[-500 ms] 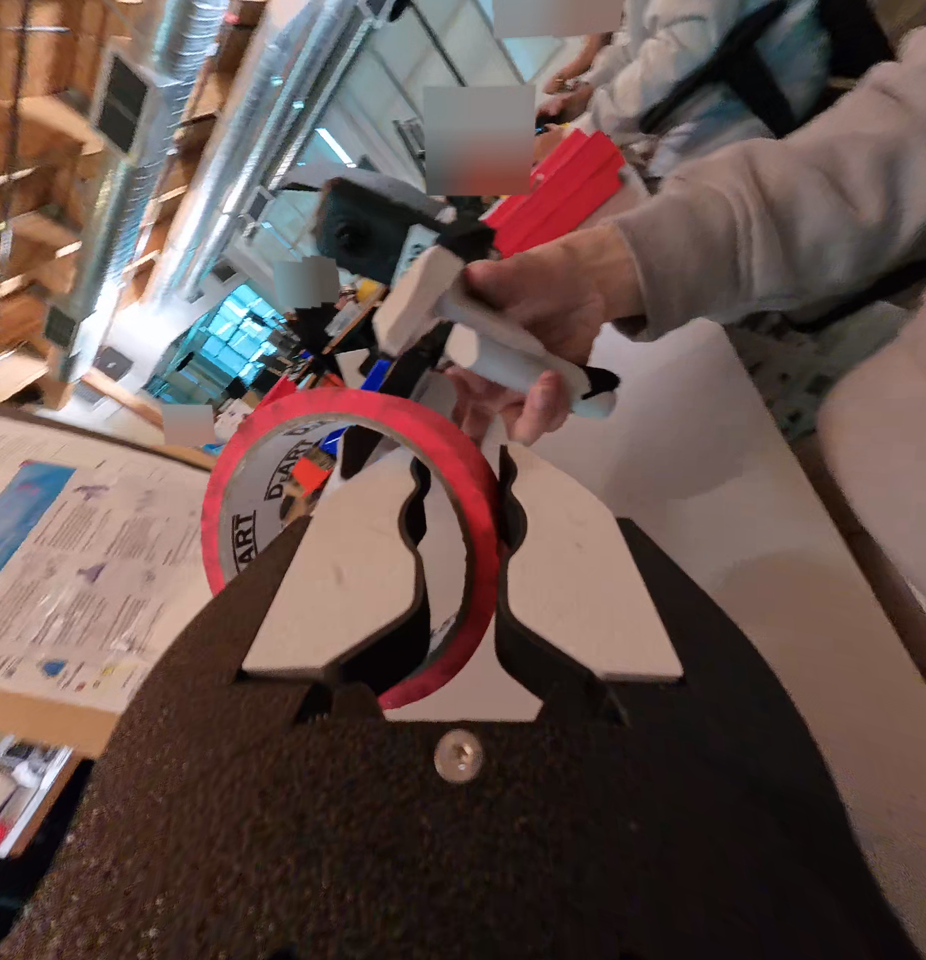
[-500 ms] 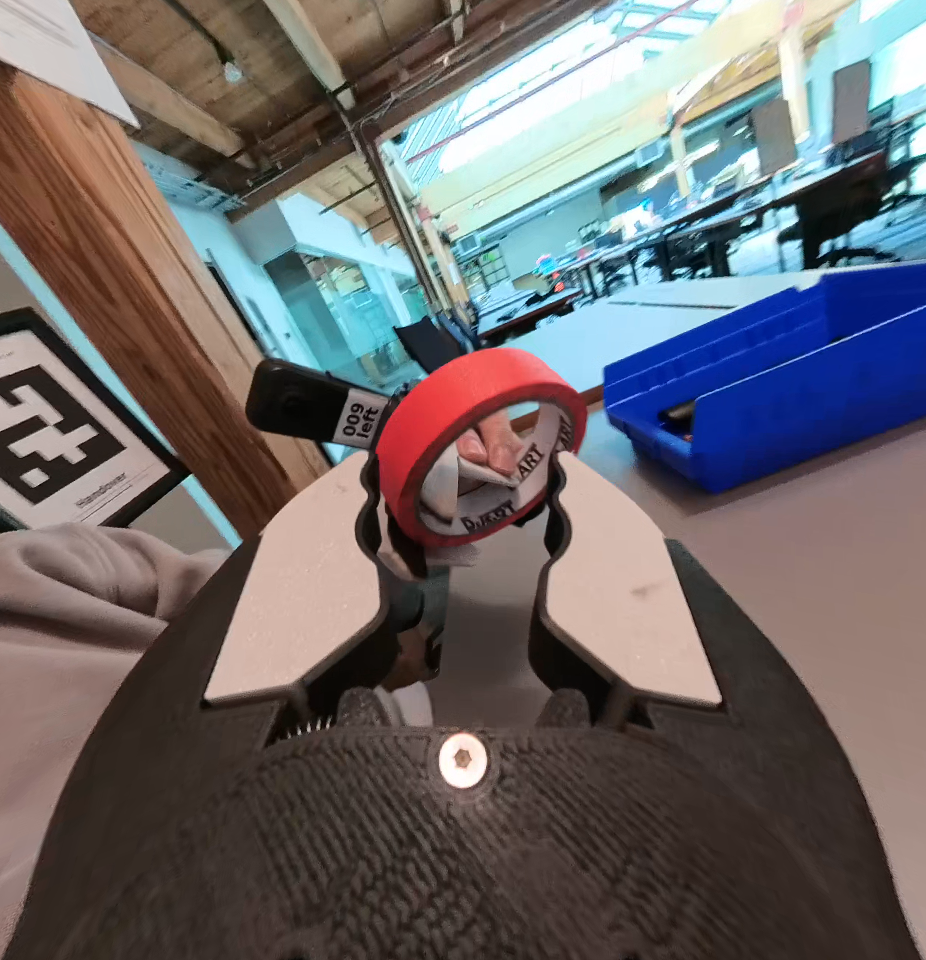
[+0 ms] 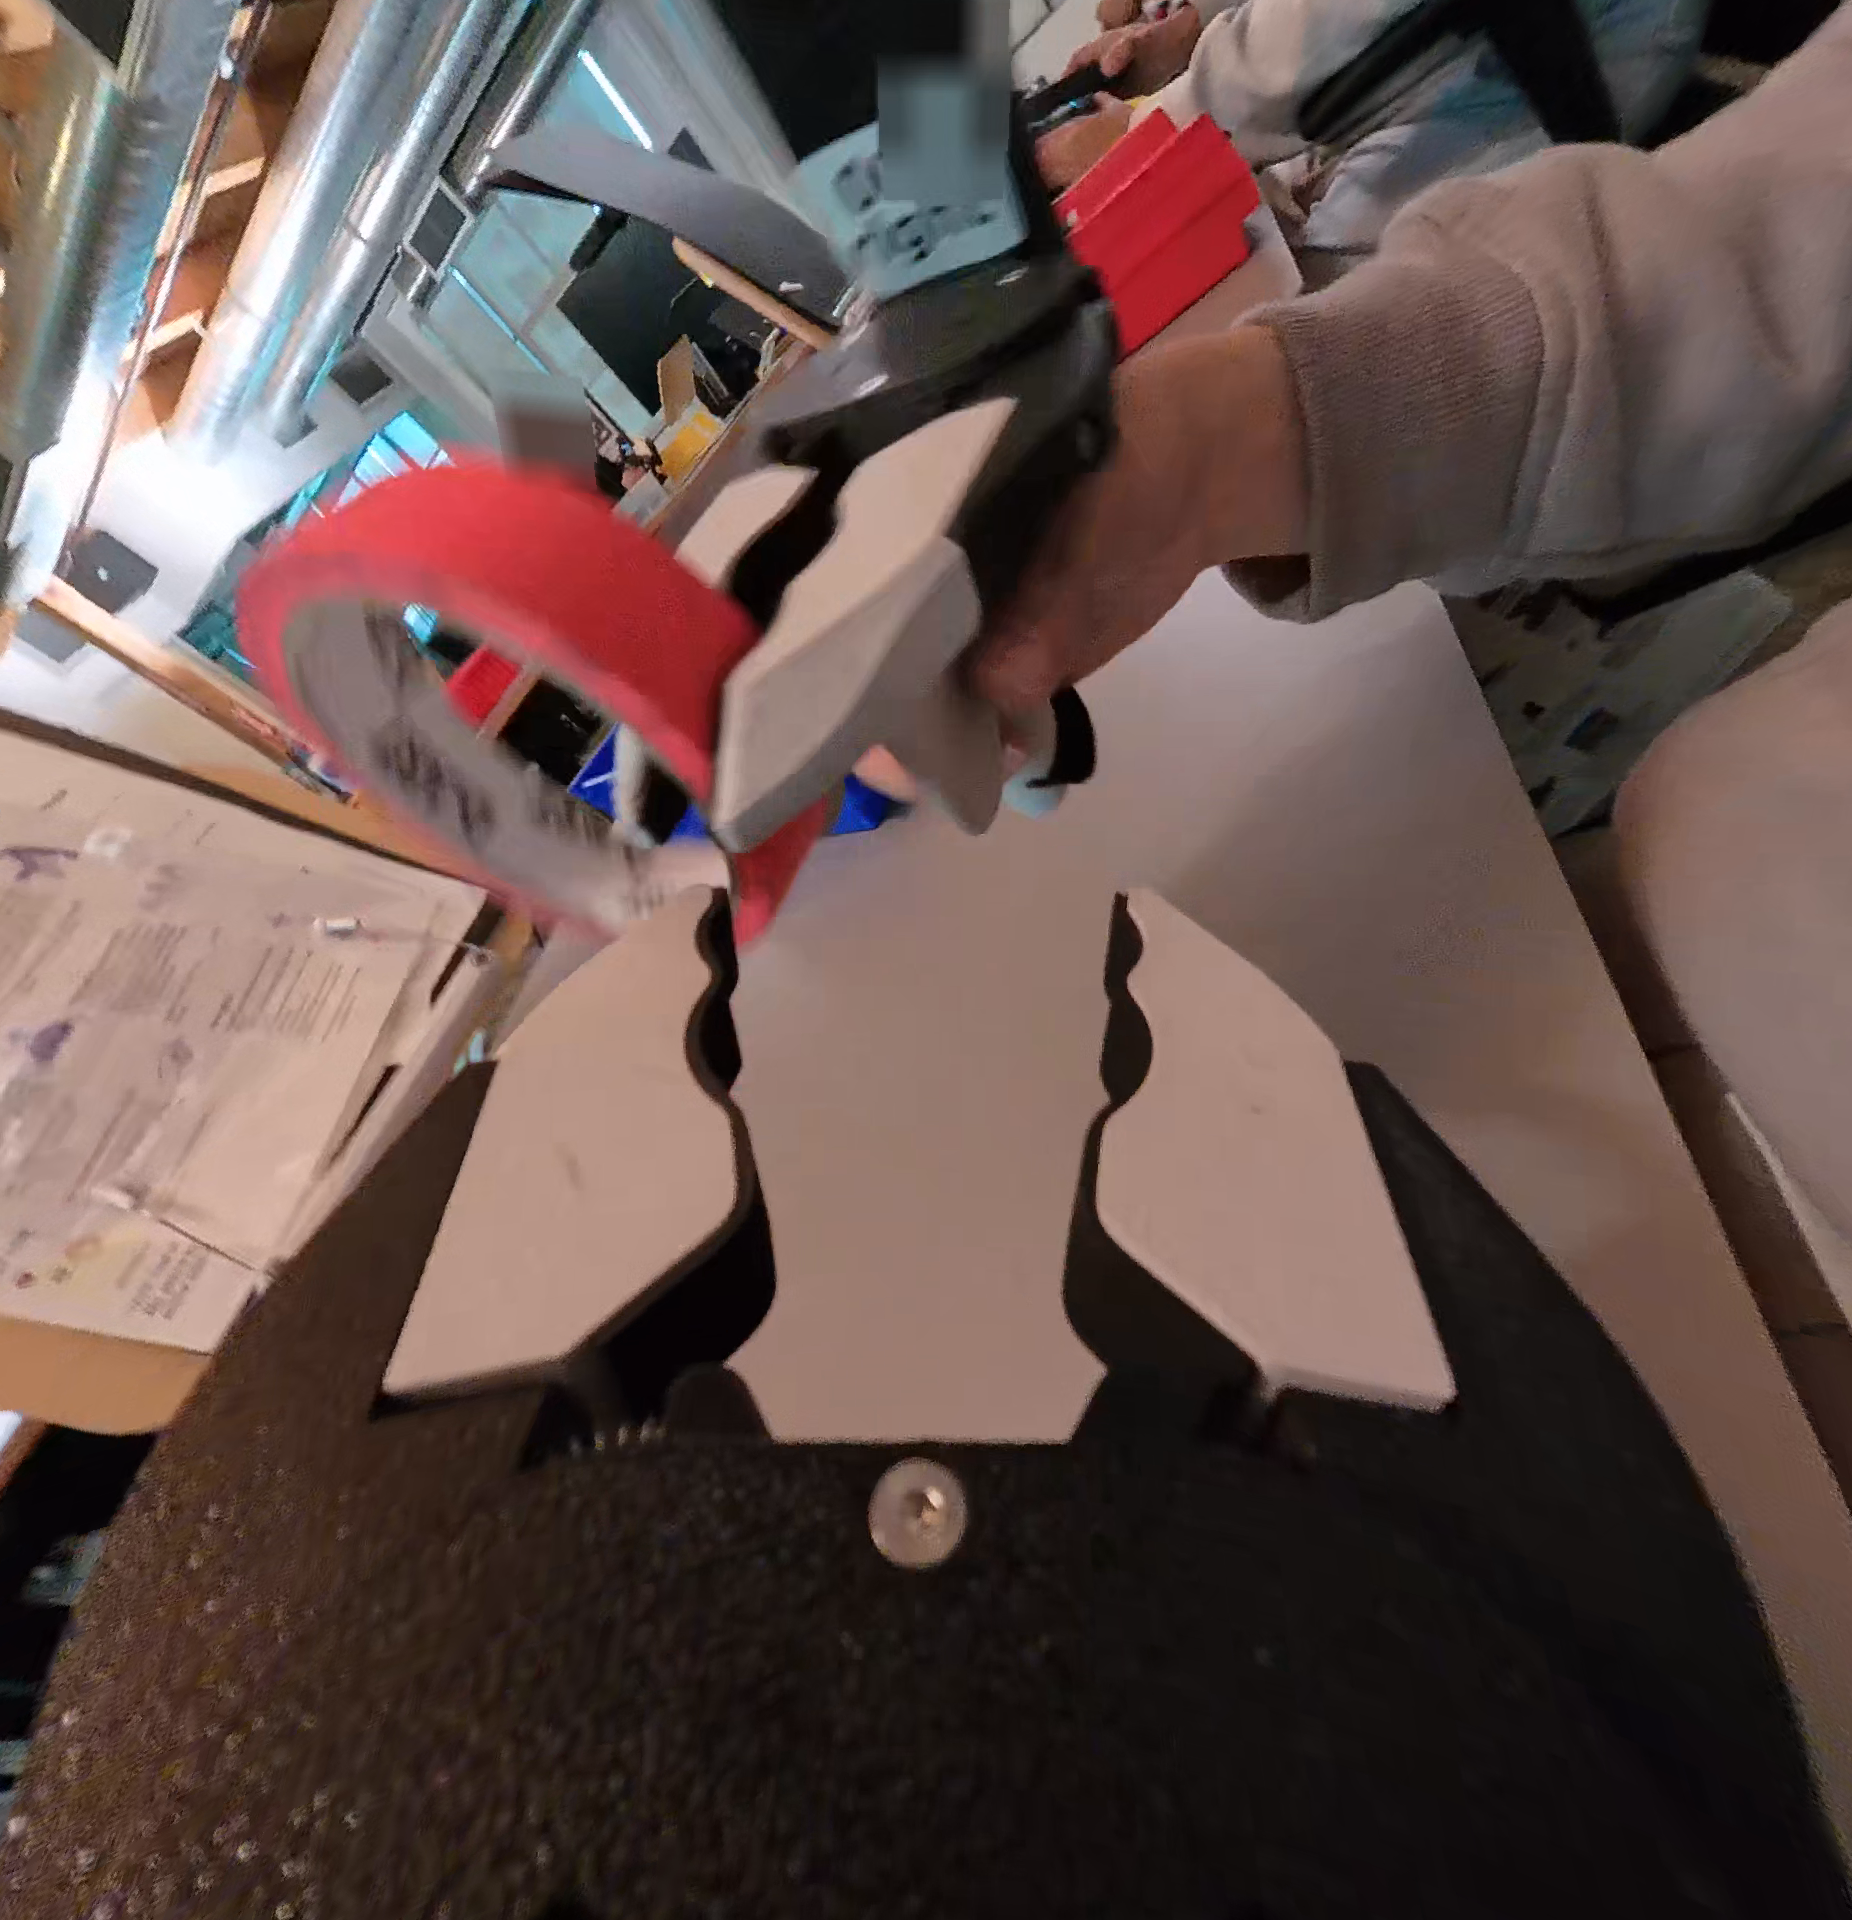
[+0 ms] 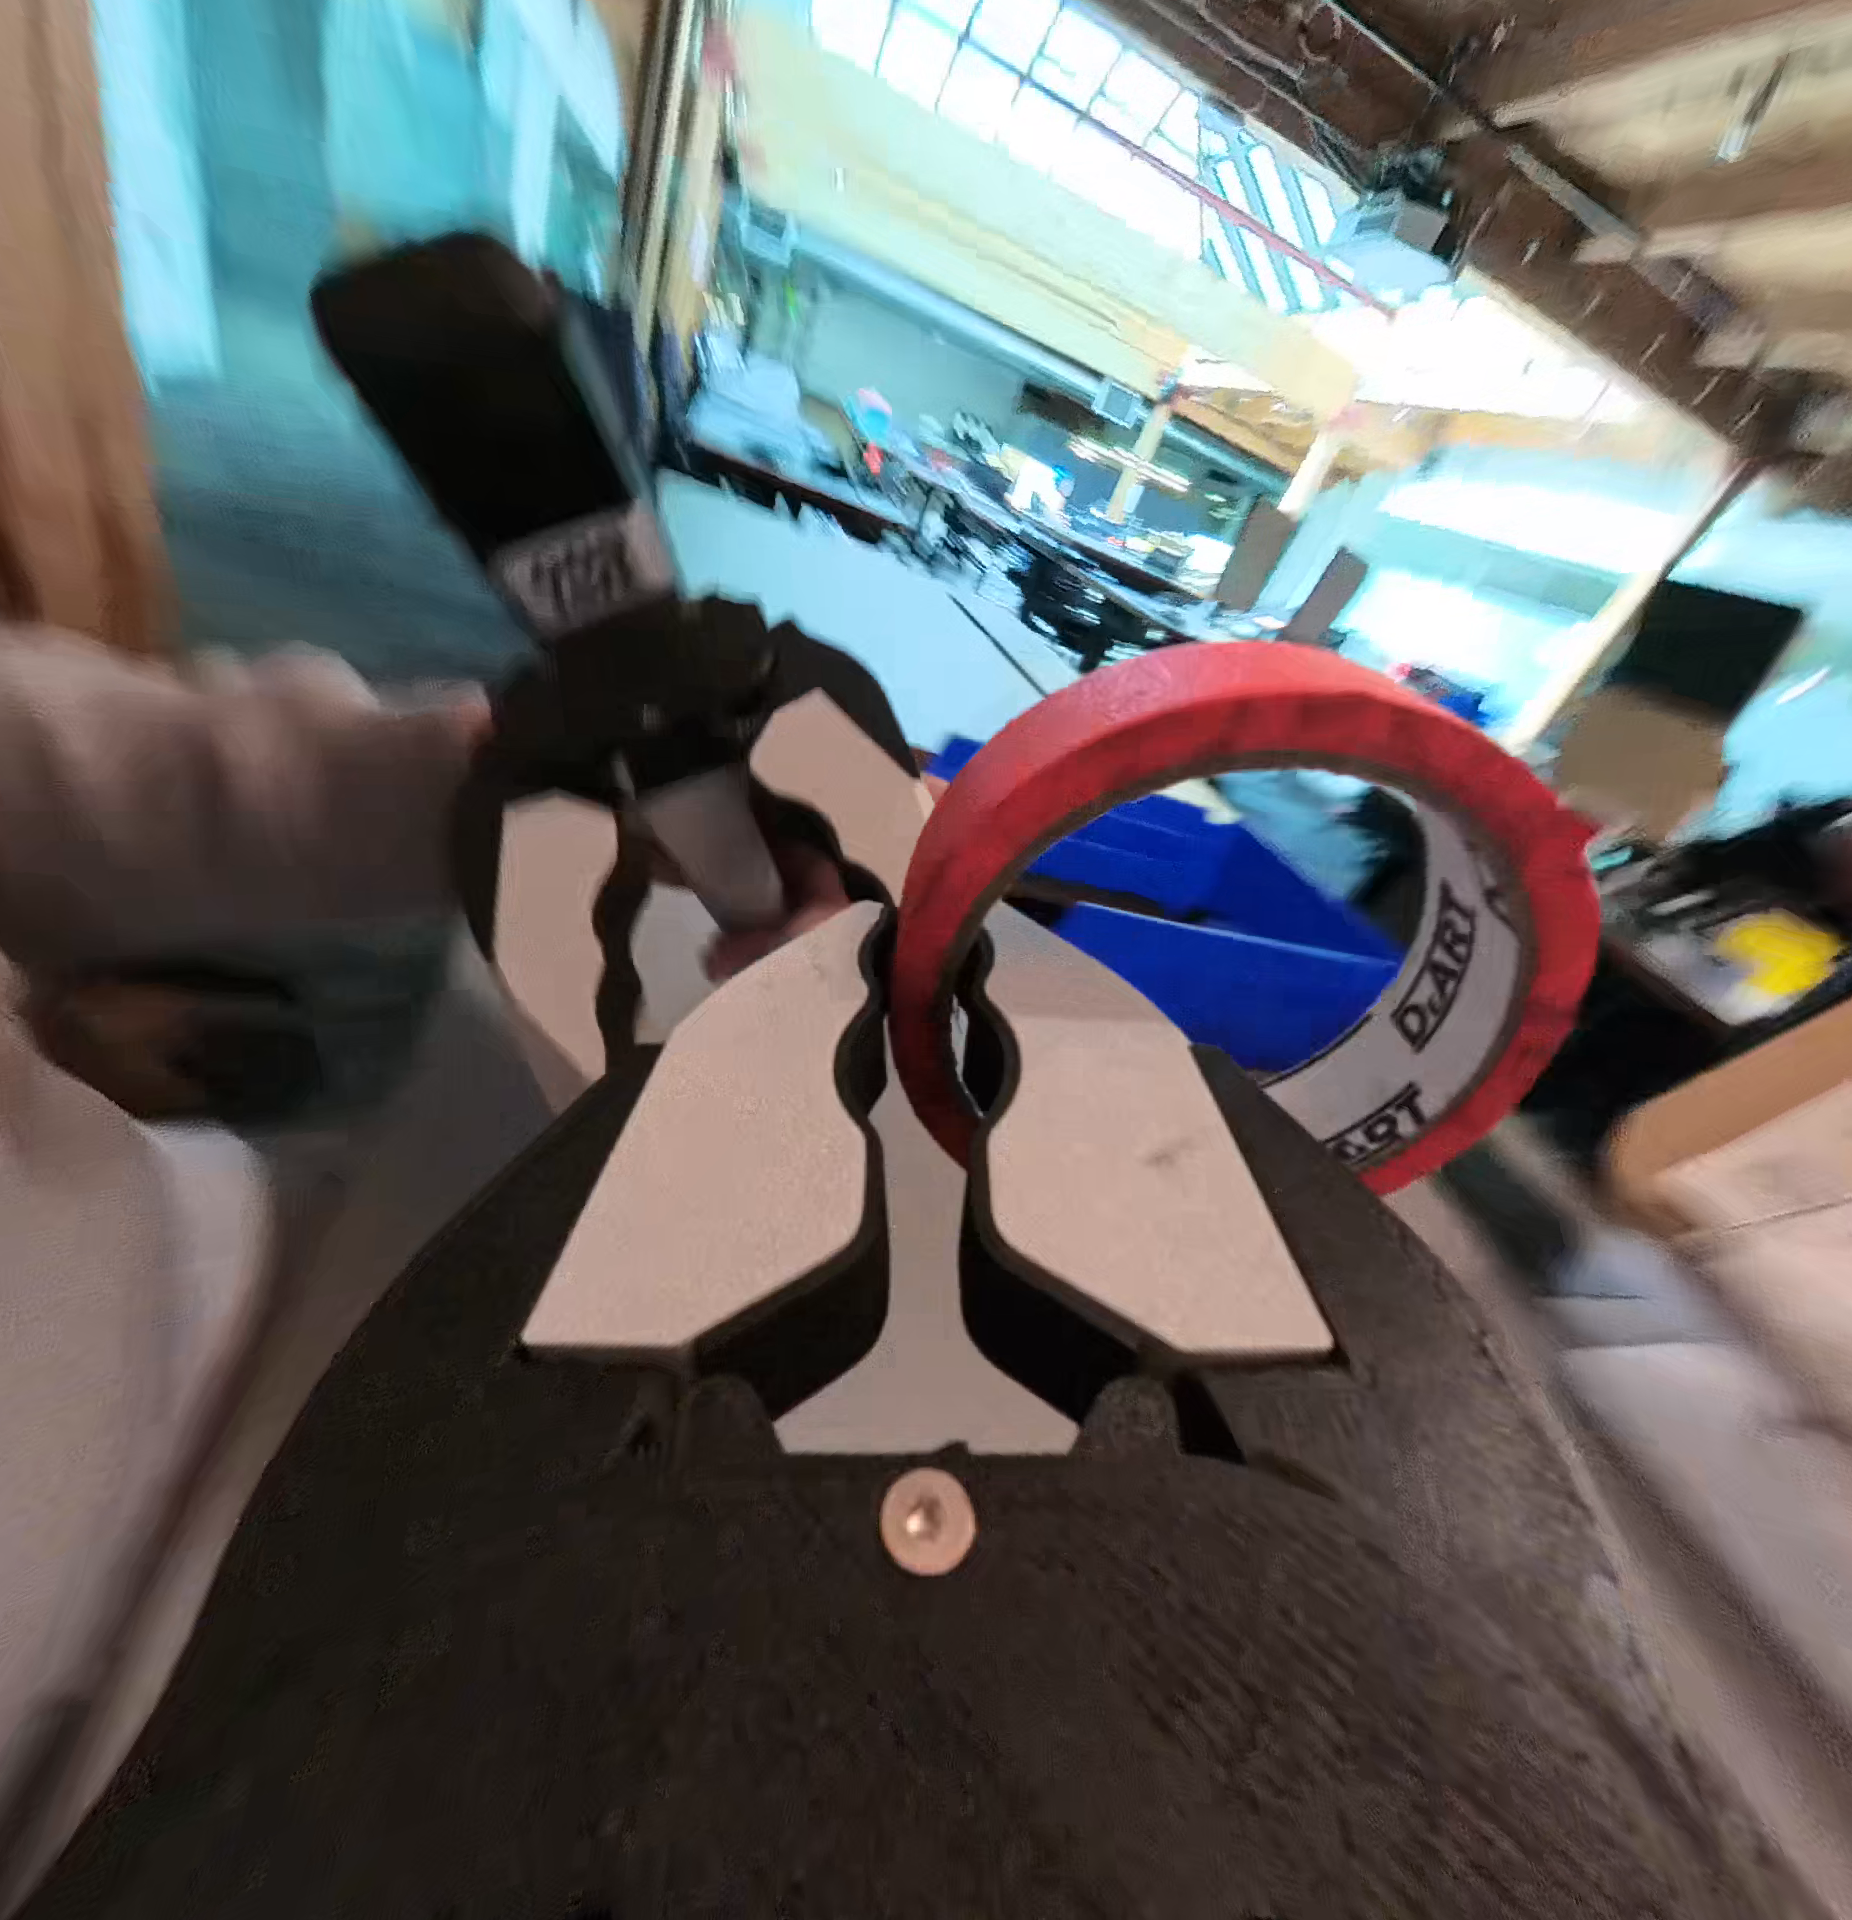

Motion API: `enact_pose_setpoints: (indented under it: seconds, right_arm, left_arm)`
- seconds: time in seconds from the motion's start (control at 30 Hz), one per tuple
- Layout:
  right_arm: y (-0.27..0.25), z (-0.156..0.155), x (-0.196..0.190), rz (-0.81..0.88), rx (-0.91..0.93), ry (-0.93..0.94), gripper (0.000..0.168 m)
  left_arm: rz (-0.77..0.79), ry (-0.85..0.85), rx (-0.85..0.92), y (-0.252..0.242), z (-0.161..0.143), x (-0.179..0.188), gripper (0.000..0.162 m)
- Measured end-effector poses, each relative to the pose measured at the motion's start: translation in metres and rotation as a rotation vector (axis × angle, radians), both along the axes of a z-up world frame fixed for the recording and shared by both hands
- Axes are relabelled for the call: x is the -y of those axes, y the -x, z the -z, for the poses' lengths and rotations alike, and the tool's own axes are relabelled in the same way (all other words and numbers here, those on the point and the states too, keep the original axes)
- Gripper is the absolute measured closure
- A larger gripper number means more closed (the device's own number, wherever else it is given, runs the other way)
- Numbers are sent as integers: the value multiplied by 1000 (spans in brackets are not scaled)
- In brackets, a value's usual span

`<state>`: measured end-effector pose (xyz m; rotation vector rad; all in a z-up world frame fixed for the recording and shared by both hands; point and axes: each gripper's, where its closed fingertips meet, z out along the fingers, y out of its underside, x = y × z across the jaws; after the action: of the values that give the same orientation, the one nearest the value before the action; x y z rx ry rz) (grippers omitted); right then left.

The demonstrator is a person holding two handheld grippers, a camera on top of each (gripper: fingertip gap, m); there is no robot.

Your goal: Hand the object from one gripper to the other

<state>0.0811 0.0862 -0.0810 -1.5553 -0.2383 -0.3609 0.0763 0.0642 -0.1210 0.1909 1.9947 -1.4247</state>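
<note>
The red tape roll (image 4: 1244,904) hangs in the air above the grey table (image 3: 1317,883), pinched through its wall by my right gripper (image 4: 927,997): one finger sits inside the ring, the other outside against the red band, and the jaws are drawn narrow around that thin wall. From the left wrist view the same roll (image 3: 506,644) shows just ahead of my left gripper (image 3: 917,925), whose fingers stand wide apart with nothing between them; the roll's lower edge lies close by the left-hand fingertip (image 3: 683,935), though I cannot tell whether they touch.

I judge the hand-over itself to be done: the roll is carried by the right tool alone and the left has let go. What remains, I think, is to separate the two cleanly. The next move calls for drawing my left gripper straight back so its fingertip does not catch the rim, while the right keeps a firm pinch, since the roll hangs off to one side of the grip and could swing or slip. A blue bin (image 4: 1213,935) stands on the table behind.
</note>
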Motion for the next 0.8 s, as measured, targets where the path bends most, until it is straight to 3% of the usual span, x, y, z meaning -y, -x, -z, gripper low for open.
enact_pose_setpoints:
  seconds: [0.13,0.23,0.3,0.4,0.5,0.6,0.7,0.8]
  right_arm:
    - [4,23,4,80,560,243,159]
    - [2,38,2,117,792,373,159]
    - [7,44,-2,87,842,374,159]
    - [7,56,-5,60,864,413,159]
    - [-1,62,-4,84,863,444,158]
    - [-10,59,-1,127,817,407,156]
    - [-7,44,4,100,675,297,126]
    - [-9,15,14,94,345,134,105]
  left_arm:
    - [75,190,-264,3,-13,-8,99]
    - [111,350,-417,1,-30,-17,104]
    - [194,386,-484,12,-36,-18,106]
    - [341,412,-540,34,-45,-15,108]
    - [253,390,-497,20,-42,-15,133]
    - [263,361,-486,20,-37,-14,137]
    - [179,319,-360,11,-34,-15,153]
    - [104,260,-249,4,-33,-21,153]
